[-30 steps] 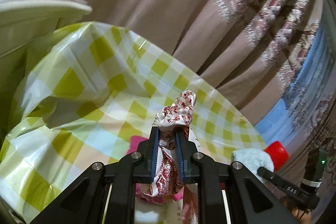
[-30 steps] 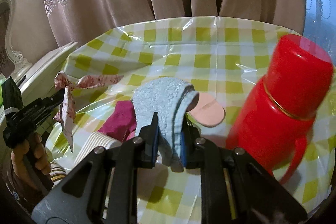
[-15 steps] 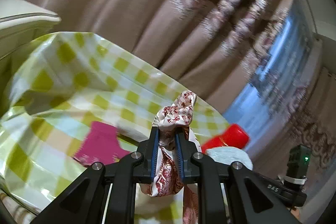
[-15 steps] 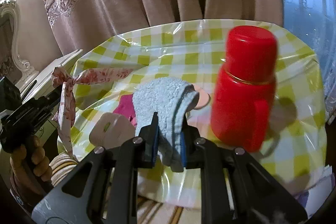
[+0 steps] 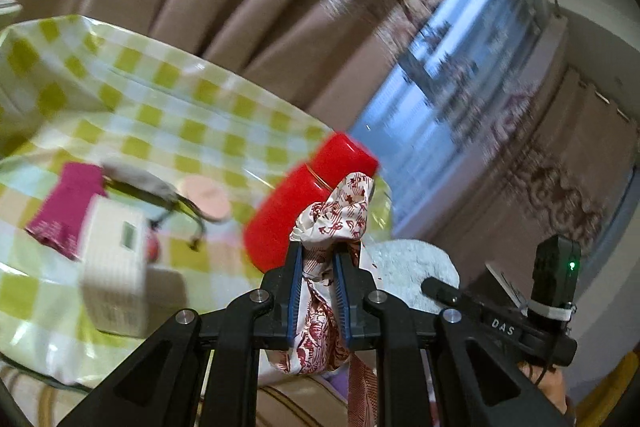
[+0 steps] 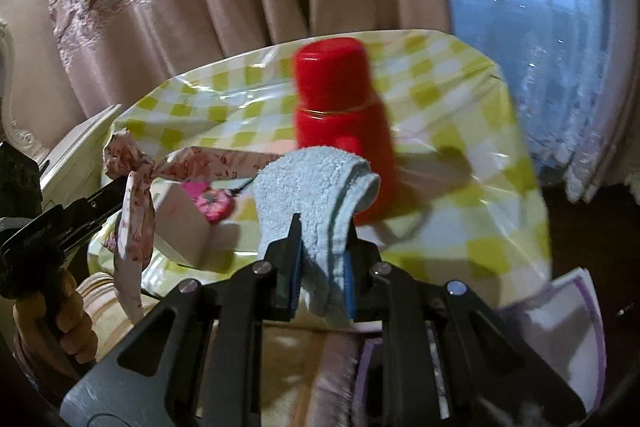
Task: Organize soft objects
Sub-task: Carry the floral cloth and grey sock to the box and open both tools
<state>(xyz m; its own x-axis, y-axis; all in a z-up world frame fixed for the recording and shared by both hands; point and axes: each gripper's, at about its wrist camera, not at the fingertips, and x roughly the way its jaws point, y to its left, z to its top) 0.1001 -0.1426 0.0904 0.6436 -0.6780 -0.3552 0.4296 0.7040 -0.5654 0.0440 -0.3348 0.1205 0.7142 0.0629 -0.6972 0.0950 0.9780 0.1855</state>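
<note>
My left gripper (image 5: 317, 257) is shut on a white cloth with a red floral print (image 5: 334, 219), bunched above the pads and trailing below them. The right wrist view shows the same floral cloth (image 6: 136, 195) hanging from that gripper at the left, held by a hand (image 6: 60, 311). My right gripper (image 6: 322, 239) is shut on a folded light blue towel (image 6: 308, 187), which droops over the pads. In the left wrist view the blue towel (image 5: 412, 267) shows at the right. Both grippers hang in front of the table's near edge.
A yellow-green checked tablecloth (image 5: 168, 107) covers the table. On it stand a red thermos (image 6: 340, 115), a white box (image 5: 116, 263), a magenta cloth (image 5: 66, 207), a pink round pad (image 5: 206, 197) and a small pink item (image 6: 214, 205). Curtains and a window lie behind. Purple-edged papers (image 6: 560, 311) sit lower right.
Both grippers have drawn back from the table and swung rightwards with their cloths still held. The thermos now looks smaller and farther, and the table's near edge and the papers have come into view.
</note>
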